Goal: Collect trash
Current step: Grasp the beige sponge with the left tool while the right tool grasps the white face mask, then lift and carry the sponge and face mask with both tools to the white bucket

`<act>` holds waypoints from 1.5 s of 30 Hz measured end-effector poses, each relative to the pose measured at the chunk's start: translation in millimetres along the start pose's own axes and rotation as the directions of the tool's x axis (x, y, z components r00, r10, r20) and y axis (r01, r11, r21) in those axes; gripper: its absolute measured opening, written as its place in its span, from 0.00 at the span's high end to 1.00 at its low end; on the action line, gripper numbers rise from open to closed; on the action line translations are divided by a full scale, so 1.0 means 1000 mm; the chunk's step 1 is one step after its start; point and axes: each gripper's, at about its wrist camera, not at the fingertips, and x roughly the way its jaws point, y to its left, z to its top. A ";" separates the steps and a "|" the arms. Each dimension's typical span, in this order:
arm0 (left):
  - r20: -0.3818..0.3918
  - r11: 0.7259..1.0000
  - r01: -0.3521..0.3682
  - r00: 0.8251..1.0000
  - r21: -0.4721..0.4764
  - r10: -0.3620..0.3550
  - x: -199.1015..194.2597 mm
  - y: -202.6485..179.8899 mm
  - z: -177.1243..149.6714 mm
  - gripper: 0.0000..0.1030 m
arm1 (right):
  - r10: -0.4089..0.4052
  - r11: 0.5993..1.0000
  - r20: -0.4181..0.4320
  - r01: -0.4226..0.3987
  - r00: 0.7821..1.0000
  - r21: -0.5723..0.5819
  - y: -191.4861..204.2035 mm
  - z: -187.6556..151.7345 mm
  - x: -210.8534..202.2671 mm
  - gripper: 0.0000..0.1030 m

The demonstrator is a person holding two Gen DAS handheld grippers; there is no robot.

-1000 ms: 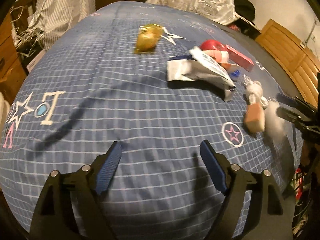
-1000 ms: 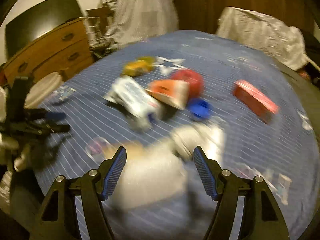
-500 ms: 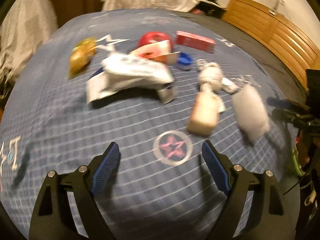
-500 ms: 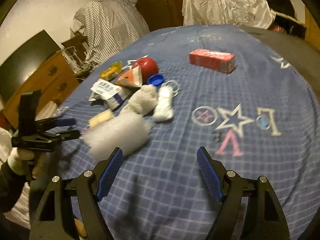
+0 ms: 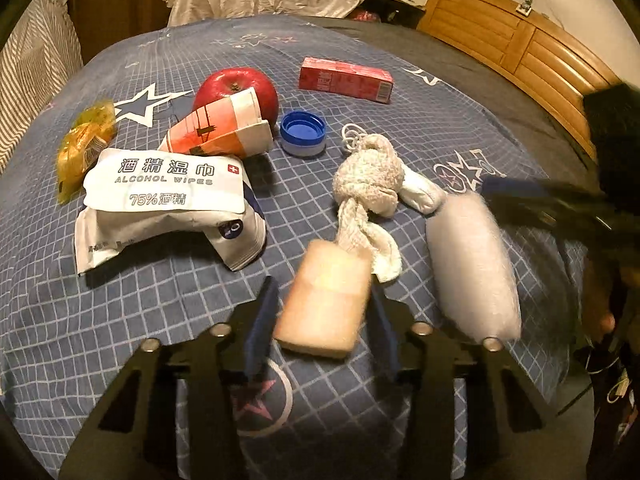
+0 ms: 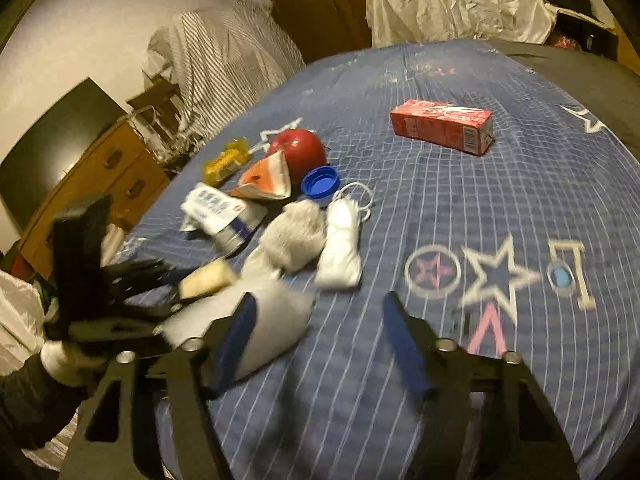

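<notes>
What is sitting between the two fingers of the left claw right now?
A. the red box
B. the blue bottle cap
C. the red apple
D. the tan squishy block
D. In the left wrist view, the tan squishy block lies between the fingers of the left claw, whose jaws have just been closing around it, while the apple, the blue cap and the red box lie farther off on the bed cover.

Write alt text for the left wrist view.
The left gripper brackets a beige block on a blue checked bedspread, its jaws having just been closing. Beyond lie an alcohol wipes pack, knotted cloth, blue cap, apple and red box.
</notes>
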 end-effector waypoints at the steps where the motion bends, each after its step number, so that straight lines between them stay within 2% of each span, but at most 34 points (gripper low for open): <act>1: -0.001 1.000 0.003 1.000 -0.002 -0.003 0.001 0.000 0.001 0.61 | -0.009 1.000 -0.023 0.009 1.000 0.001 -0.003 0.008 0.010 0.47; 7: -0.005 1.000 0.000 1.000 0.010 0.000 0.000 0.002 0.000 0.62 | -0.007 1.000 -0.148 0.010 0.989 0.019 -0.020 0.048 0.062 0.52; 10: -0.011 1.000 -0.006 1.000 0.021 0.006 0.003 0.001 0.001 0.61 | -0.024 0.999 -0.185 0.018 0.982 -0.032 -0.013 0.059 0.073 0.52; 12: -0.015 1.000 -0.011 1.000 0.027 0.011 0.005 0.000 0.001 0.61 | -0.063 0.995 -0.208 0.045 0.976 -0.090 -0.003 0.060 0.078 0.52; 14: -0.017 0.999 -0.020 1.000 0.035 0.020 0.006 -0.002 0.002 0.61 | -0.092 0.987 -0.230 0.058 0.969 -0.151 0.008 0.055 0.083 0.55; 16: -0.016 0.999 -0.023 1.000 0.033 0.023 0.006 -0.002 0.001 0.61 | -0.126 0.976 -0.233 0.079 0.964 -0.203 0.017 0.048 0.086 0.68; 19: -0.008 0.999 -0.035 0.999 0.025 0.035 0.006 -0.002 0.001 0.64 | -0.159 0.970 -0.179 0.120 0.971 -0.211 0.021 0.044 0.083 0.74; 22: 0.000 0.999 -0.043 0.999 0.009 0.043 0.005 0.001 0.001 0.71 | -0.160 0.972 -0.123 0.134 0.979 -0.191 0.022 0.039 0.072 0.75; 25: 0.018 0.999 -0.054 0.998 -0.004 0.054 0.000 0.004 -0.001 0.72 | -0.173 0.971 -0.055 0.161 0.983 -0.175 0.025 0.031 0.054 0.75; 32: 0.126 0.996 -0.066 0.989 -0.054 0.072 -0.034 0.009 -0.010 0.72 | -0.210 0.966 0.131 0.226 0.969 -0.123 0.037 0.014 -0.004 0.75; 35: 0.185 0.995 -0.071 0.979 -0.070 0.083 -0.060 0.012 -0.016 0.72 | -0.207 0.967 0.217 0.233 0.954 -0.099 0.051 0.004 -0.035 0.75; 39: 0.248 0.992 -0.105 0.961 -0.071 0.119 -0.090 0.008 -0.023 0.72 | -0.187 0.971 0.283 0.221 0.941 -0.093 0.072 -0.011 -0.064 0.75; 45: 0.361 0.977 -0.175 0.909 -0.120 0.207 -0.140 0.000 -0.029 0.72 | -0.178 0.966 0.380 0.234 0.908 -0.108 0.123 -0.035 -0.093 0.75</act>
